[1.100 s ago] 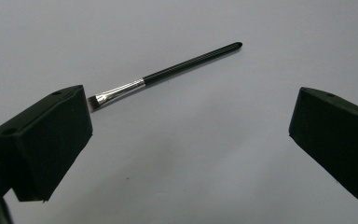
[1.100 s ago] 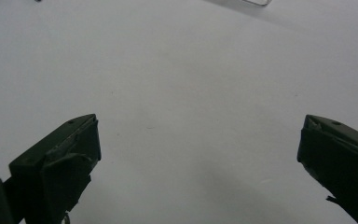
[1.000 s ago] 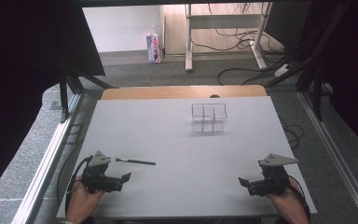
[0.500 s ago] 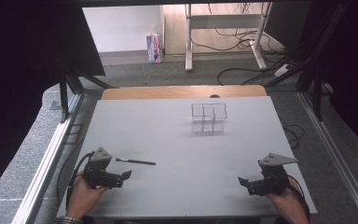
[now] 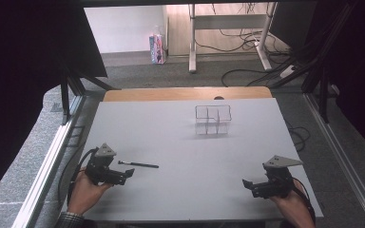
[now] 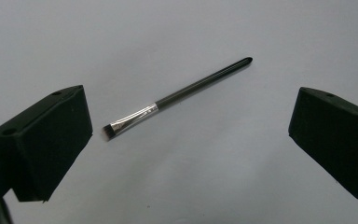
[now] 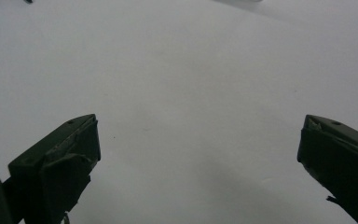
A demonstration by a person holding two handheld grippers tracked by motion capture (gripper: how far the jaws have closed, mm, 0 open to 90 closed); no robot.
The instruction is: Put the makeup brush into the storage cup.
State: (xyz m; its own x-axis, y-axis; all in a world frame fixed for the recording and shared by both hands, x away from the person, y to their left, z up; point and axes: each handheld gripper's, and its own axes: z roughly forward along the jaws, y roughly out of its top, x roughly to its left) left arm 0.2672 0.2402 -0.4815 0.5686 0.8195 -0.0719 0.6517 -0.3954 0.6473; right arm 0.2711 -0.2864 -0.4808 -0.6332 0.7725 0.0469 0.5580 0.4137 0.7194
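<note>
Because the brush (image 6: pixel 177 95) lies flat on the table (image 5: pixel 180 142) and is very thin, the likeliest failure, judged from this moment, is a missed or skidding grasp: jaws closing above the handle would pinch nothing, and jaws pressed down at an angle could roll it sideways or flick it away. The left gripper (image 5: pixel 123 175) sits just beside the bristle end with its jaws spread wide and nothing between them, and in the left gripper view the brush lies slantwise across the gap, so closing without first squaring up could catch only the tip and let the brush pivot or tip out when lifted. Squeezing on the bristles themselves might splay them. The right gripper (image 5: pixel 249 186) rests near the table's front right corner, well apart from the brush, its jaws also wide open over bare surface, so it offers no support if the brush slips. A clear divided holder (image 5: pixel 213 119) stands toward the far side, well away from both grippers. The brush looks slim and straight, with a glossy black handle tapering to a rounded end, a bright silver ferrule, and a short flat tuft of dark bristles pointing toward the left gripper.
</note>
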